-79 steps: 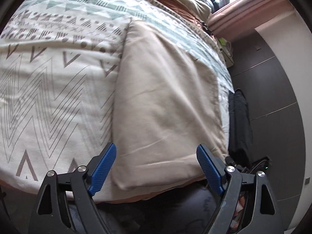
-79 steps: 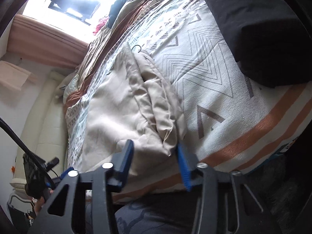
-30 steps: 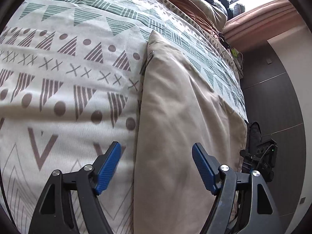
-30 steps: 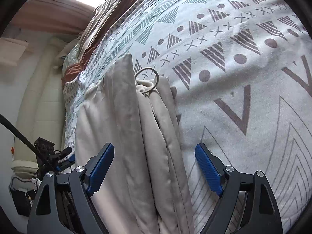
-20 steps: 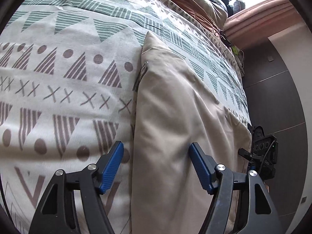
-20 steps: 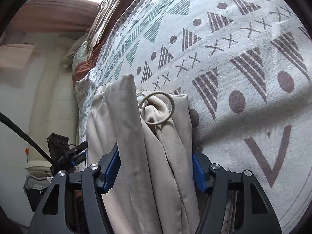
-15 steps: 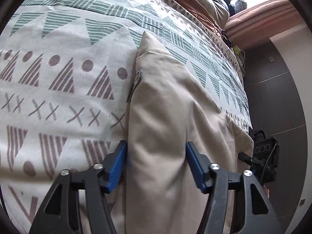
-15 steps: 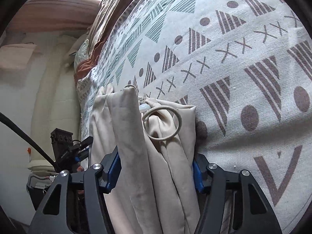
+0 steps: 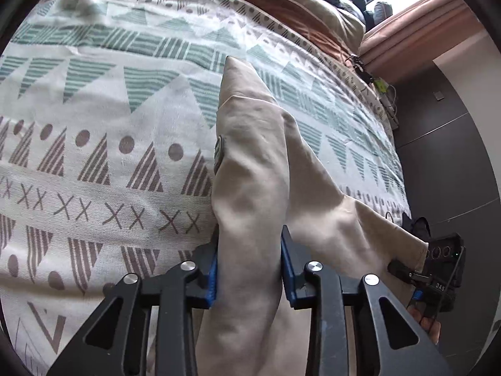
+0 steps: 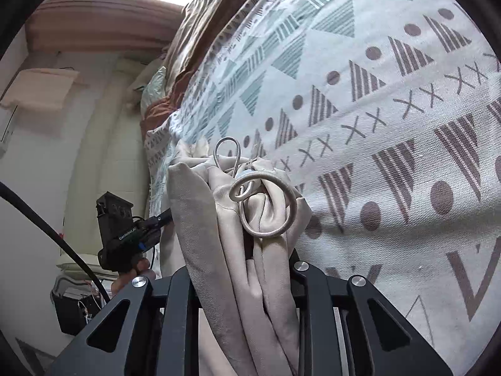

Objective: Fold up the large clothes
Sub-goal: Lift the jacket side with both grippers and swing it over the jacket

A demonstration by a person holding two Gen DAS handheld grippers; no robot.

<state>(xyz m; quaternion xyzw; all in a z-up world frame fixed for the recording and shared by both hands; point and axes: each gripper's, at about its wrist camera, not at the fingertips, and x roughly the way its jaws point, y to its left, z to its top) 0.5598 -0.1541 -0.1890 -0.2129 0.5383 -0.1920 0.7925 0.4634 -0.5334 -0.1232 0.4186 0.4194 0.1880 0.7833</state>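
Our left gripper (image 9: 249, 266) is closing on a thick fold of the beige garment (image 9: 253, 169), its blue pads pressed against the cloth on both sides, the fabric bunched and rising between them. Our right gripper (image 10: 241, 269) is closing too, narrowed onto the gathered end of the same garment, where several layers stack together and a drawstring loop (image 10: 266, 206) curls on top. The pads there are hidden by the cloth, but the layers look squeezed. The garment lies along the patterned bedspread (image 9: 94, 144), near the edge of the bed, its far tip pointing toward the brown blanket (image 9: 291, 3) at the head.

To do this step well, we judge that both grips should catch every layer, not just the top one, before we lift. We should raise the two ends together and level, keeping the cloth taut between us so the fold lands square. The loose drawstring could snag or slip out, so we should keep it tucked inside the fold.
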